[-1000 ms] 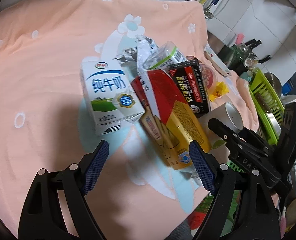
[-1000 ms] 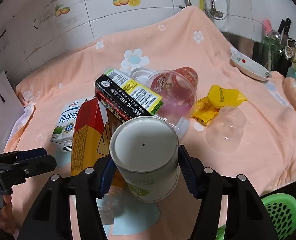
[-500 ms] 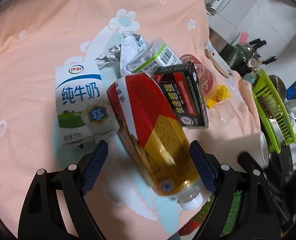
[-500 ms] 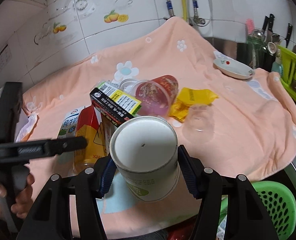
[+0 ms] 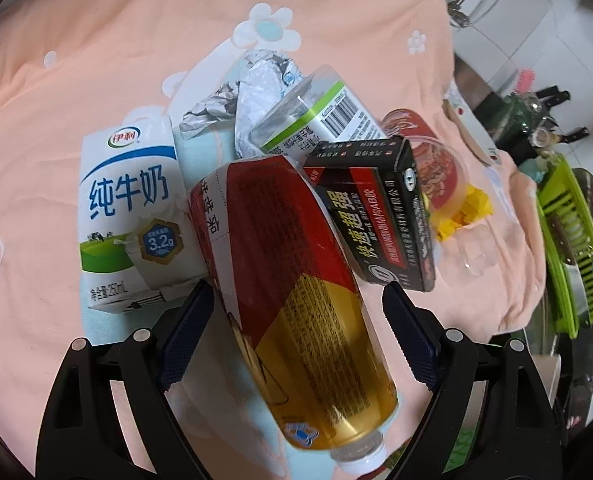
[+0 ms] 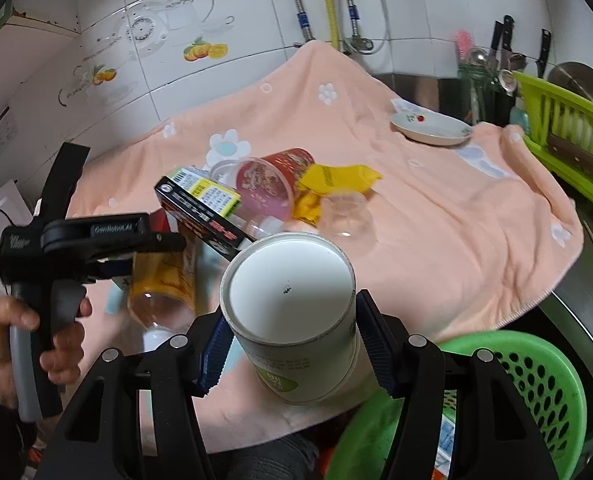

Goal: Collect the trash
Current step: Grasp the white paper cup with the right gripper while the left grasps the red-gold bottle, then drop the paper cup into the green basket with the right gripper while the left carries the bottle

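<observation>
Far left of the pile on the counter's peach flowered towel (image 5: 96, 60) there's a white and blue milk carton (image 5: 130, 208) lying flat. Right next to it, touching, lies a big plastic bottle (image 5: 296, 300) with a red and gold label, cap end pointing toward the near edge. The left tongs (image 5: 296, 338) sit around that bottle with a blue pad on each side, and the jaws are opening (neither pad is pressing on the label, there's a gap on both sides). Behind the bottle is some crumpled silver foil (image 5: 232, 100) and a clear bottle with a green and white label (image 5: 316, 120). A black glue box (image 5: 380, 212) leans on the red bottle's right shoulder. Further right: a red snack cup (image 5: 436, 172) on its side, a yellow wrapper (image 5: 464, 208), then a clear plastic cup (image 5: 476, 248).

From the right wrist view, a hand (image 6: 12, 336) grips the left tool's handle at far left. The right tongs (image 6: 292, 340) are clamped on a white paper cup (image 6: 292, 312), bottom facing the camera, held up off the towel at the near edge. Lower right, just below the counter edge, is a green perforated basket (image 6: 528, 380). A small white dish (image 6: 430, 128) sits at the far right of the towel.
</observation>
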Available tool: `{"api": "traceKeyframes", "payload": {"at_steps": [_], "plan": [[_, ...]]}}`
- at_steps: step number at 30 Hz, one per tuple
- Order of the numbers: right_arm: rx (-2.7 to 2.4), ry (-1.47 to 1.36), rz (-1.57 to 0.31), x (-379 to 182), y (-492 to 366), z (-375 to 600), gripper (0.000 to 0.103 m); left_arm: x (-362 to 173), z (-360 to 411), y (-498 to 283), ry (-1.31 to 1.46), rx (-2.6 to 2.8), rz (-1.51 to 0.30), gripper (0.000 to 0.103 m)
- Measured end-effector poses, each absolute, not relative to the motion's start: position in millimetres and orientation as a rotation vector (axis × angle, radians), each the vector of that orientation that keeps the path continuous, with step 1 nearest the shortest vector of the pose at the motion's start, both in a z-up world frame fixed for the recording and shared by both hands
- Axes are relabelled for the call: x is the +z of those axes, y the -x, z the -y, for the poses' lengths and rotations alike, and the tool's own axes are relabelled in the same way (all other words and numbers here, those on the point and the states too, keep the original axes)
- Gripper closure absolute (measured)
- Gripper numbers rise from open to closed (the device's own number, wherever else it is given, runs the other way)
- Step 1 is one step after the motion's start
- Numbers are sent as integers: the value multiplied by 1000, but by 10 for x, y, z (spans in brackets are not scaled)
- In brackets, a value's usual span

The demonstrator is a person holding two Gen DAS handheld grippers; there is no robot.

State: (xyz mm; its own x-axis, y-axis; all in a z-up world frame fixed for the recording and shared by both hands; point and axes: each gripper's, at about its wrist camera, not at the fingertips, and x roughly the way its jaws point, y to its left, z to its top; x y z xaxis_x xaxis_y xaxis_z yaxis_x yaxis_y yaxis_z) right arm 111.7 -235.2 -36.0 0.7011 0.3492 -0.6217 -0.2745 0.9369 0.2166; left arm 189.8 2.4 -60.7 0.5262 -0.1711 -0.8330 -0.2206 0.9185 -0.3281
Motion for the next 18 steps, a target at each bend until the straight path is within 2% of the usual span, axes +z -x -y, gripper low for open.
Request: {"api": "traceKeyframes", "payload": {"at_steps": [18], "plan": [[222, -144, -773, -670, -801, 2987, 46, -687, -42, -1885, 413, 66, -1037, 25]]}}
